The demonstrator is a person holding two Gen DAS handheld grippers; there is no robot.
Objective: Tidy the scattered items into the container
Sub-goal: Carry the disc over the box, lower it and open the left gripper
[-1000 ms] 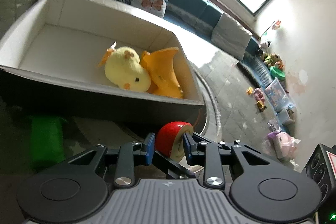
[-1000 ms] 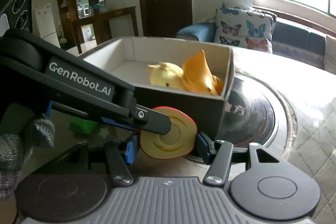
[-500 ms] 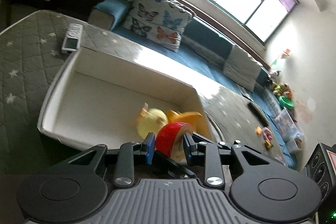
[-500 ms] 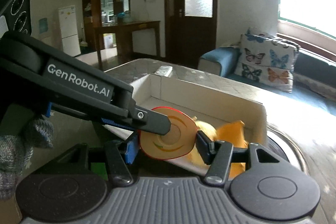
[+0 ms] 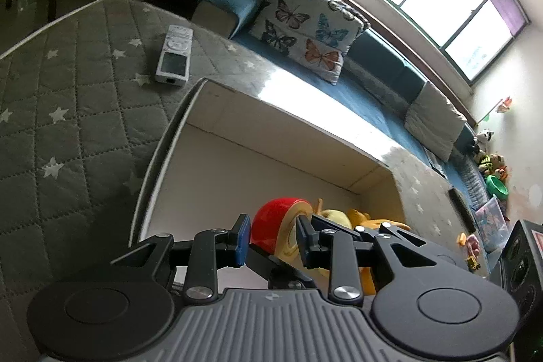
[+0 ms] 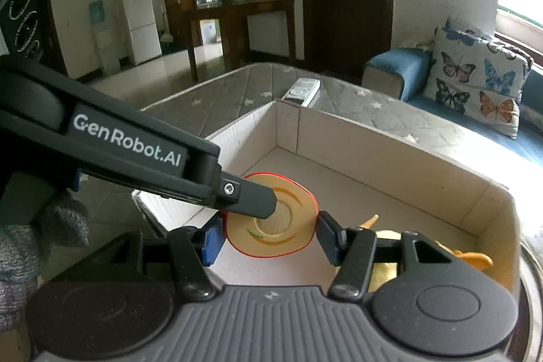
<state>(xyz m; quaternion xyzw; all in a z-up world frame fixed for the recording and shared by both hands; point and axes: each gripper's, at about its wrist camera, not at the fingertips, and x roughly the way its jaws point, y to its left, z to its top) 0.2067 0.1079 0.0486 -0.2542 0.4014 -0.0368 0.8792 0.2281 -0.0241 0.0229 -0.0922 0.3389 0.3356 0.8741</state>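
Note:
A toy apple half (image 5: 271, 226), red-skinned with a cream cut face (image 6: 281, 236), is held by both grippers above the inside of the open cardboard box (image 5: 163, 158). My left gripper (image 5: 271, 240) is shut on it across its thickness, one finger (image 6: 251, 199) pressing the cut face. My right gripper (image 6: 269, 240) is shut on it across its width. A yellow plush duck (image 5: 334, 216) and an orange plush piece (image 6: 475, 260) lie in the box's (image 6: 373, 158) near right corner, partly hidden behind the fingers.
The box sits on a grey quilted star-patterned table cover (image 5: 68, 124). A white remote (image 5: 173, 53) lies beyond the box's far corner. A blue sofa with a butterfly pillow (image 6: 475, 73) stands behind. A gloved hand (image 6: 20, 243) holds the left gripper.
Both grippers have carried the apple half up and forward over the box's near wall, from in front of it to above its inside. The grips look unchanged.

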